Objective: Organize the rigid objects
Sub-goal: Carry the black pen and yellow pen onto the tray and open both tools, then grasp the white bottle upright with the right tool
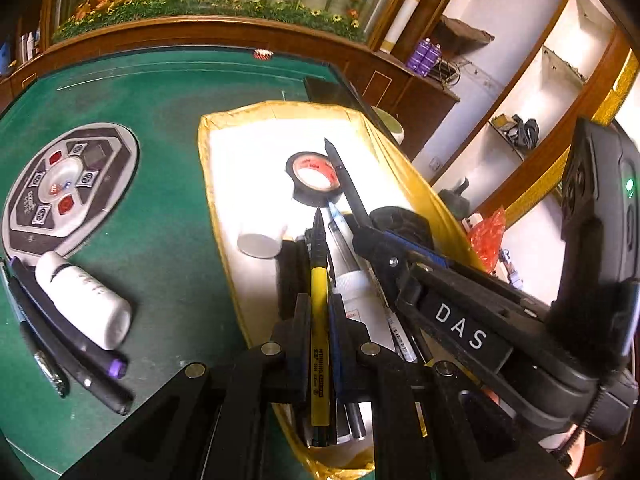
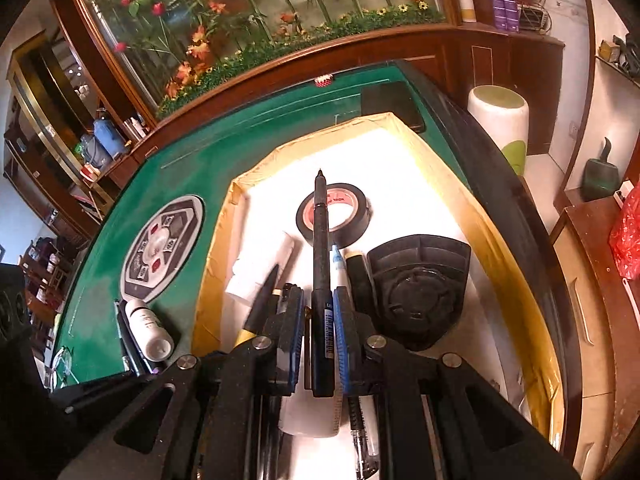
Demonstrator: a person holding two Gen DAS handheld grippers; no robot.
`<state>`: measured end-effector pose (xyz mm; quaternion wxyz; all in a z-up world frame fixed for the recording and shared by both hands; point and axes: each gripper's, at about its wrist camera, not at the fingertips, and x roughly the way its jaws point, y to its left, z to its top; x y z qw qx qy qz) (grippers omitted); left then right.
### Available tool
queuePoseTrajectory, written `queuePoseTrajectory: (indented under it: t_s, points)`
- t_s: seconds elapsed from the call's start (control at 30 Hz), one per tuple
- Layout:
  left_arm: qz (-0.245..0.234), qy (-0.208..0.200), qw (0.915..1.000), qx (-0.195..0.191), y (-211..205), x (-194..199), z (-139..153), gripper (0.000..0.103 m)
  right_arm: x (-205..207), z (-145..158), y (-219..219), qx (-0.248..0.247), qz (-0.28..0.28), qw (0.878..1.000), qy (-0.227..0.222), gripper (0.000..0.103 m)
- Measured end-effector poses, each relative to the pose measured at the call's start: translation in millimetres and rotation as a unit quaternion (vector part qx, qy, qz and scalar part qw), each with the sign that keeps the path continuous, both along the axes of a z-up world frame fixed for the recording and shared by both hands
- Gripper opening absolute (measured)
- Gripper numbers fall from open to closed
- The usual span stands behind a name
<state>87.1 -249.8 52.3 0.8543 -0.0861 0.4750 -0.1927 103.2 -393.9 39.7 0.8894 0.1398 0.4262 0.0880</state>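
Jaws clamped, left gripper [image 1: 319,322] on yellow pen [image 1: 319,344], right gripper [image 2: 318,322] on black pen [image 2: 321,264]; release both low inside tray [image 1: 208,184], beside tape roll [image 1: 314,178].

A tape roll [image 2: 334,214] lies in the tray [image 2: 224,240], bottle [image 2: 150,330] left outside.

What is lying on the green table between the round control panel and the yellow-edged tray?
Nothing: in the left wrist view, bare green felt separates the control panel from the tray. The white bottle lies nearer the camera.
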Motion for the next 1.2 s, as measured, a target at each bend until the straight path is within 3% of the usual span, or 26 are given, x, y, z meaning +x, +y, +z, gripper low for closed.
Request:
queuePoseTrajectory:
  t_s: [0.4,0.57,0.8,0.97,1.2]
  points:
    - [-0.004,0.004,1.0,0.003,-0.3,-8.1,-11.8,0.008,-0.9,-7.6,2.3,-0.003,-0.002,1.0,0.015,0.014]
    - [-0.002,0.011,0.9999,-0.012,7.5,-10.1,-10.4,0.017,-5.2,1.4,-1.1,0.0,-0.015,1.0,-0.004,0.014]
    - [-0.008,-0.002,0.9996,-0.025,20.9,-25.2,3.5,0.017,-10.5,11.9,-2.5,0.022,-0.012,0.999,-0.034,0.014]
    - [0.006,-0.021,0.9989,-0.042,62.4,-48.5,11.5,0.034,-15.3,19.4,9.8,0.033,0.016,0.998,-0.055,0.014]
    - [0.103,-0.039,0.9935,-0.028,169.1,-72.4,-5.0,0.035,-22.3,18.0,54.2,0.024,0.101,0.993,-0.059,0.015]
